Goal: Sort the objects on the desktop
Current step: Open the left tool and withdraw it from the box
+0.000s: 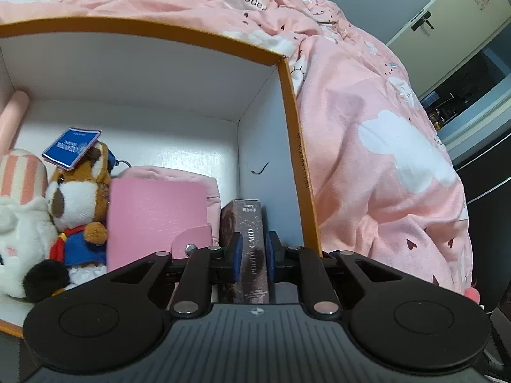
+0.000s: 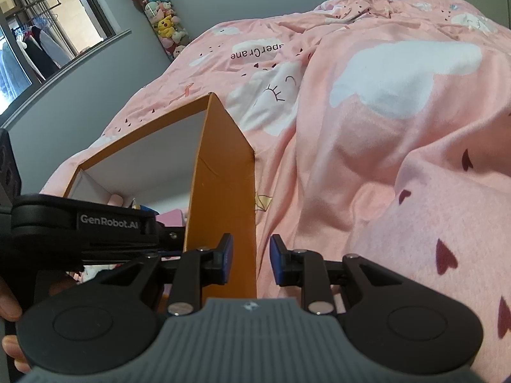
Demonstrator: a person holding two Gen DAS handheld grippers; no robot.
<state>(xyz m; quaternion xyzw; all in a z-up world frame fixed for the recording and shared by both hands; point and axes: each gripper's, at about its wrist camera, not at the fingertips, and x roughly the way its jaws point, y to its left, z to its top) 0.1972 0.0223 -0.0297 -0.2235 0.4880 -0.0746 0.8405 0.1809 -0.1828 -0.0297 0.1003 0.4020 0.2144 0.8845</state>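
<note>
My left gripper [image 1: 252,255] is shut on a dark photo card box [image 1: 252,249], held upright inside the orange-rimmed white box [image 1: 127,73] near its right wall. Next to it stand a pink card holder [image 1: 156,214], a brown plush dog [image 1: 83,198] with a blue tag, and a white plush [image 1: 19,220]. My right gripper [image 2: 250,260] is open and empty, its fingers astride the near corner of the orange box's outer wall [image 2: 223,191]. The left gripper's body [image 2: 83,233] shows at the left of the right wrist view.
A pink quilt with white clouds [image 1: 383,146] [image 2: 383,111] lies behind and to the right of the box. A cabinet [image 1: 447,32] stands at far right. A window [image 2: 41,22] and hanging plush toys [image 2: 163,22] are on the grey wall.
</note>
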